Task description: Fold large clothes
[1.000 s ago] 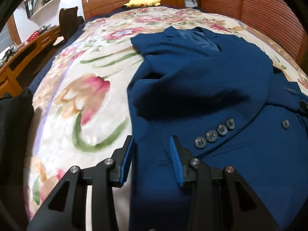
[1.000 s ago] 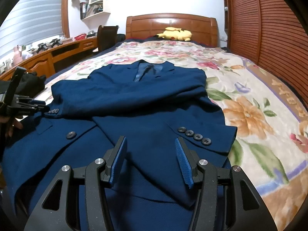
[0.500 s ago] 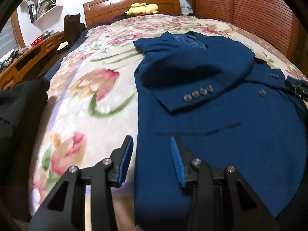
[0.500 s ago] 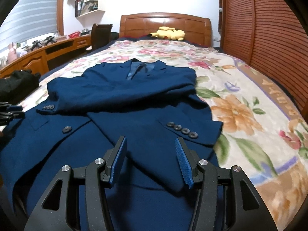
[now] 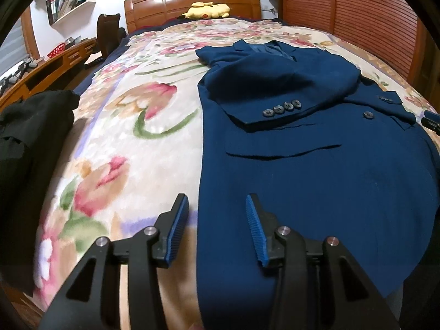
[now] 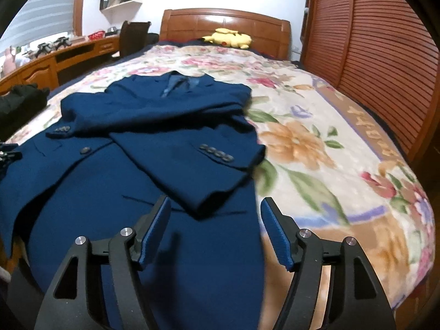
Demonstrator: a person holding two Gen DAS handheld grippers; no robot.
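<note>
With the blue jacket flat on the bed, sleeves crossed over its chest, and both your left tongs and right tongs apart and empty, having just been opening, take both hem corners evenly and fold up

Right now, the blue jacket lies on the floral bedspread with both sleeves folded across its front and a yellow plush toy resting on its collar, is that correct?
Not quite: the yellow plush toy rests by the headboard, well apart from the blue jacket. The right wrist view shows this. The jacket does lie on the floral bedspread with both sleeves folded across.
</note>
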